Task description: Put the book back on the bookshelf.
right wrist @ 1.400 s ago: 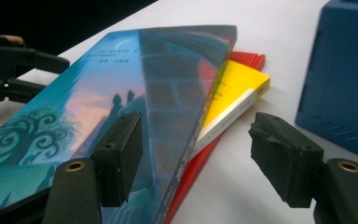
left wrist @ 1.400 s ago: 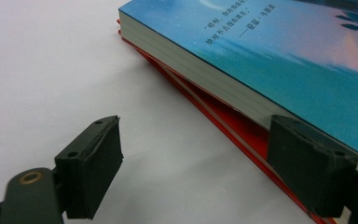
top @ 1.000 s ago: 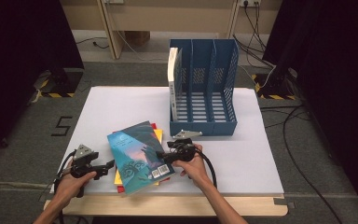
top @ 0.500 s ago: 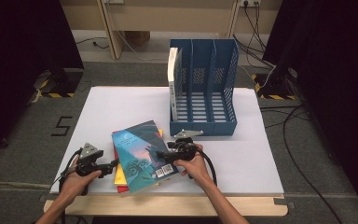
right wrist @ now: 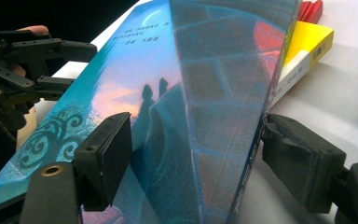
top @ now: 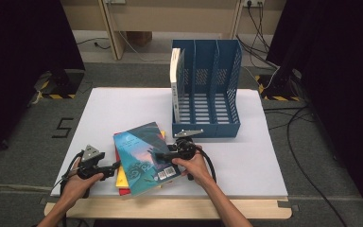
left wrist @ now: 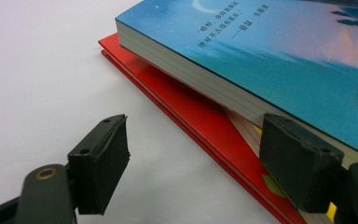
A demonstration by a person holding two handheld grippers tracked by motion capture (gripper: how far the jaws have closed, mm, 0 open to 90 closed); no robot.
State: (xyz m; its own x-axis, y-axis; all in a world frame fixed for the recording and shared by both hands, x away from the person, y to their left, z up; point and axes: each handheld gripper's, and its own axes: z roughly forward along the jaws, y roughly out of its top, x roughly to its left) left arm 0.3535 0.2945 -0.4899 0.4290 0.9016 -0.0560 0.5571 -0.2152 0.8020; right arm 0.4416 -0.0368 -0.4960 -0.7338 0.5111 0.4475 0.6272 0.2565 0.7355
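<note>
- Blue plastic three-slot file rack (top: 208, 90) stood at the far side of the white table (top: 123, 104), one white upright book (top: 175, 78) leaning in its leftmost slot; that suggested the stack near the front edge was waiting to be filed the same way.
- Nearer than the rack, the blue-covered paperback (top: 144, 156) lay on top of a yellow book (top: 121, 177) and a red thin book (top: 117, 156). The right gripper (top: 168, 155) reached over its right edge, probably to lift it clear; the left gripper (top: 108, 169) sat at the stack's left side, likely to steady it.
- From the left gripper view, the left gripper (left wrist: 193, 163) stood half open with nothing clamped; one pad rested against the paperback's (left wrist: 270, 60) page edge, the other over bare table, away from the rack.
- From the right gripper view, the right gripper (right wrist: 196, 154) straddled the paperback's (right wrist: 168, 93) spine edge. Its jaws had just been opening and stood wide, pads off the cover, the book between them.
</note>
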